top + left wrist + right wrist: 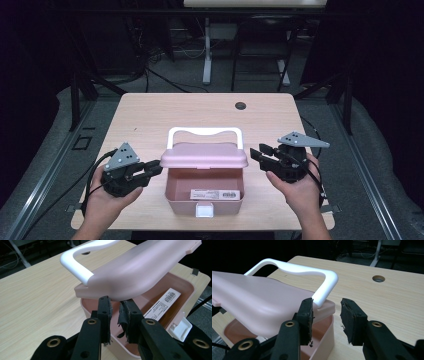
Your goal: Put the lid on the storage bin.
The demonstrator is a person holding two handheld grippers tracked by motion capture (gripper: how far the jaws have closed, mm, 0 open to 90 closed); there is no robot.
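Two grippers, one pink box, lid half raised.

Item 1, left gripper point(156, 167): your jaws stand narrow, pads point(105, 312) just under the lid's left edge, at 9 o'clock of the box. Whether they press the rim or only prop it from beneath, the left gripper view does not settle. Keep the pads low on that edge so the lid cannot slide off them.

Item 2, right gripper point(258, 152): jaws parted, nothing between them, tips just beside the lid's right corner at 3 o'clock, near the foot of the white handle point(294, 268). Judged step: opening the lid fully. Bring this gripper in under the corner before you lift further, so both sides rise evenly.

Item 3, lid point(204, 155): pink, tilted up at the front, hinged at 12 o'clock.

Item 4, box point(205, 202): pink, open-topped, at table centre toward your edge; a barcode label point(216, 194) lies inside, a white latch point(204, 211) at 6 o'clock. Likely risk: the light box skating backward; push up, not forward.

Item 5, table point(150, 115): pale wood.
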